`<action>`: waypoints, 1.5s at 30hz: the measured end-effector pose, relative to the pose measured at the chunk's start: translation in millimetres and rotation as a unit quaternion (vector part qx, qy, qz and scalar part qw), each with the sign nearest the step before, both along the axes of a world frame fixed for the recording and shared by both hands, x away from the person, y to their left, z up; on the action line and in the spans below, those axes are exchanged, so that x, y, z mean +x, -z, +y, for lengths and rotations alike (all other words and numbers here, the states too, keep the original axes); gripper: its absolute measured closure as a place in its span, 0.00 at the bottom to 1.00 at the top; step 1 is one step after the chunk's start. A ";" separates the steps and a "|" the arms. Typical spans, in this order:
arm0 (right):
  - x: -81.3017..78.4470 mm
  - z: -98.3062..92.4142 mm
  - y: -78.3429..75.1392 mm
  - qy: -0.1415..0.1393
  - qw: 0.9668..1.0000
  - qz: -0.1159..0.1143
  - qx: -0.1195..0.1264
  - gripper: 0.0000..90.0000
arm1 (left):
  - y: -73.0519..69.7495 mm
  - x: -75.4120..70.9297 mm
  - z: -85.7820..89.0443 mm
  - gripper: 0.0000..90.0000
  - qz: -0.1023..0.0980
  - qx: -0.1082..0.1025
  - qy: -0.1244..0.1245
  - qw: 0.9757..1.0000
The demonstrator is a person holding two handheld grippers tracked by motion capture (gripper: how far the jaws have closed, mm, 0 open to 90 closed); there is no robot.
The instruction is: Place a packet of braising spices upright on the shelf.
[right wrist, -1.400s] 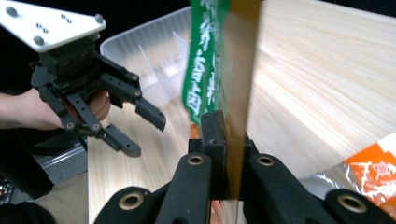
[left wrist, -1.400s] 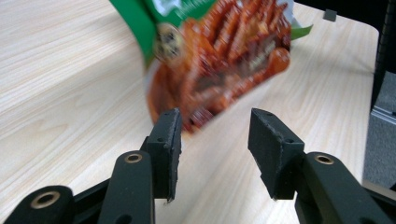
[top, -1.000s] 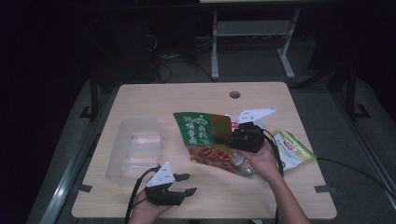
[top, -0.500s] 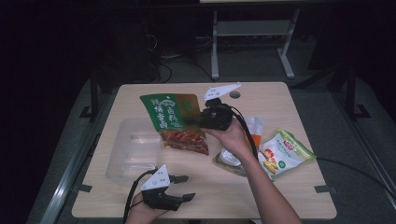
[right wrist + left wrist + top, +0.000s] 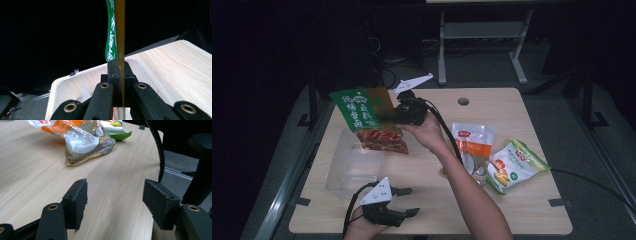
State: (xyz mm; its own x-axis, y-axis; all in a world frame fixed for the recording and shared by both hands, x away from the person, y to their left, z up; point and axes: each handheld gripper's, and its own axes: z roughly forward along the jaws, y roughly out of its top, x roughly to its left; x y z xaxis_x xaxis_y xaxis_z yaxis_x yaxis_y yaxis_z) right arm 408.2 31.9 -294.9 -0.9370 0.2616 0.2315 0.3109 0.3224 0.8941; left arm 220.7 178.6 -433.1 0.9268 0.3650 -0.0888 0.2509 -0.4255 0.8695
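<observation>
A green snack bag (image 5: 367, 120) with red food showing in its clear lower half hangs in the air over the clear plastic tray (image 5: 343, 172) at the table's left. My right gripper (image 5: 394, 114) is shut on the bag's right edge. In the right gripper view the jaws (image 5: 119, 72) pinch the bag (image 5: 113, 30) edge-on, with the tray (image 5: 75, 87) below. My left gripper (image 5: 409, 200) rests near the table's front edge. Its jaws (image 5: 115, 195) have just been opening, stand open and have nothing between them.
An orange and white packet (image 5: 472, 142) and a green corn packet (image 5: 514, 165) lie on the wooden table (image 5: 512, 210) to the right. The left gripper view has the orange packet (image 5: 82, 140) ahead. A round cable hole (image 5: 463, 101) sits near the far edge.
My right gripper has carried the green bag leftwards and upwards, from the table's middle to above the clear tray. The left gripper stayed in place and its jaws spread wider.
</observation>
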 end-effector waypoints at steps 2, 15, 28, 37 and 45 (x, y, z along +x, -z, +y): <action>4.1 10.2 1.2 -0.002 1.000 -0.001 0.001 1.00 | -0.1 -0.4 0.0 0.40 -0.002 0.001 0.001 1.000; 32.5 61.6 29.7 0.012 1.000 0.021 0.000 1.00 | 1.0 0.5 0.6 0.40 -0.002 -0.005 0.003 1.000; 50.5 78.9 67.8 0.034 0.998 0.048 -0.013 1.00 | 1.5 -0.1 -0.9 0.40 0.003 -0.007 0.004 1.000; 61.5 64.4 84.1 0.039 0.997 0.062 -0.005 0.99 | 1.9 0.9 -1.3 0.41 0.003 -0.010 0.004 1.000; 61.2 51.8 76.6 0.045 0.996 0.076 -0.021 0.66 | 0.5 0.8 0.0 0.40 0.001 -0.010 0.001 1.000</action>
